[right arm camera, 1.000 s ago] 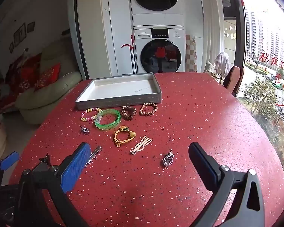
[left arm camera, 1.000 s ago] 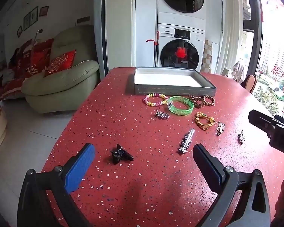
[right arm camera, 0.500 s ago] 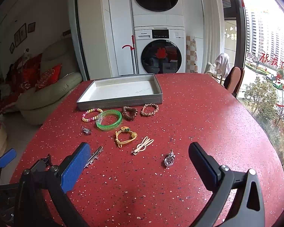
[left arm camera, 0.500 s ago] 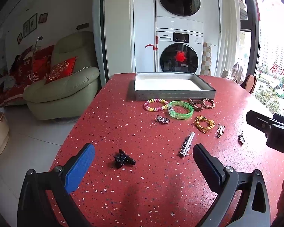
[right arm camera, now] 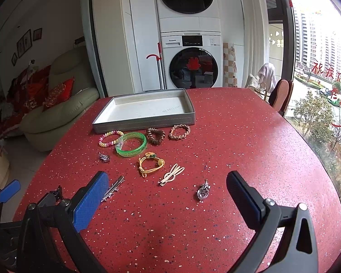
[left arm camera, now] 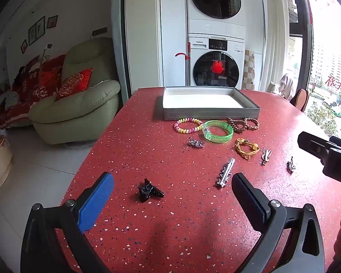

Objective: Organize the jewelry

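A grey tray [left arm camera: 210, 114] [right arm camera: 145, 121] with a white inside stands empty on the far part of the red table. In front of it lie a pastel bead bracelet [left arm camera: 188, 125], a green bangle [left arm camera: 217, 131] [right arm camera: 131, 144], a brown coil tie [right arm camera: 155, 135], a braided bracelet [right arm camera: 179, 132], a yellow cord bracelet [left arm camera: 246, 146] [right arm camera: 150, 162], a beige clip [right arm camera: 171, 174], two silver charms [left arm camera: 196, 143] [right arm camera: 203, 192], a silver hair clip [left arm camera: 225, 173] and a black claw clip [left arm camera: 149, 190]. My left gripper [left arm camera: 172, 194] is open above the black clip. My right gripper [right arm camera: 167, 194] is open near the silver charm.
The table's left edge drops to a tiled floor with a green armchair [left arm camera: 79, 104]. Stacked washing machines [left arm camera: 216, 68] stand behind the table. A chair back [right arm camera: 282, 95] and a window lie at the far right.
Both grippers have drawn back and lifted slightly, so the tray and jewelry sit a little lower in view. Nothing was taken hold of.
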Demonstrator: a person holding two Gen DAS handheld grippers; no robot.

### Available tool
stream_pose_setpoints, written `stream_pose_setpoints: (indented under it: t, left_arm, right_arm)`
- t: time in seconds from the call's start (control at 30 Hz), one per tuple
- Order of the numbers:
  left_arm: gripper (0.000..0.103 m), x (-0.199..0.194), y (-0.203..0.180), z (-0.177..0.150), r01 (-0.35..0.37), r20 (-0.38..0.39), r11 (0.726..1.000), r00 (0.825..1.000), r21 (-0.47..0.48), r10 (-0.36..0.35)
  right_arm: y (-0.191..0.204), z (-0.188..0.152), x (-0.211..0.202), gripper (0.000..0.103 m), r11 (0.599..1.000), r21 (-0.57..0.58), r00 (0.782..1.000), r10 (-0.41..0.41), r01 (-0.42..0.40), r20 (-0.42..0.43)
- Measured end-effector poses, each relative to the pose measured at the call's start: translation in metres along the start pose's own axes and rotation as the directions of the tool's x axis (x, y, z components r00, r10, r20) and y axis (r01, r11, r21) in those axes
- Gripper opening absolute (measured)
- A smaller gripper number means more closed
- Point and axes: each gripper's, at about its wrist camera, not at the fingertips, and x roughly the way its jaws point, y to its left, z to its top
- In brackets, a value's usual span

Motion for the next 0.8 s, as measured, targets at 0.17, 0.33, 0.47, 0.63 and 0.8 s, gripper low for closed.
stream_pose_setpoints:
  t: [0.17, 0.33, 0.47, 0.63, 0.8]
  left_arm:
    - [0.103, -0.0001, 0.0, 0.0002, -0.003, 0.001, 1.0, 1.0, 0.001, 0.003]
    - [0.103, 0.0001, -0.0002, -0.0007, -0.003, -0.002, 1.0, 1.0, 0.0, 0.003]
    - [0.103, 0.0019, 0.0002, -0.0022, -0.004, -0.014, 1.0, 1.0, -0.002, 0.004]
    - [0.103, 0.0038, 0.0019, -0.0022, -0.008, -0.022, 1.0, 1.0, -0.005, 0.008]
    - [0.103, 0.0052, 0.0028, -0.0034, -0.009, -0.03, 1.0, 0.999, -0.005, 0.009]
  right_arm:
    - [0.0007, 0.0, -0.0011, 0.103, 1.0, -0.002, 1.0, 0.003, -0.003, 0.004]
    - [0.0003, 0.0, -0.0007, 0.103, 1.0, 0.003, 1.0, 0.005, -0.005, 0.003]
    - [-0.0013, -0.0007, -0.0013, 0.103, 1.0, 0.005, 1.0, 0.006, -0.006, 0.003]
    - [-0.0014, -0.0012, -0.0015, 0.103, 1.0, 0.005, 1.0, 0.008, -0.008, 0.001]
    - [-0.0015, -0.0016, -0.0012, 0.103, 1.0, 0.003, 1.0, 0.011, -0.011, 0.0]
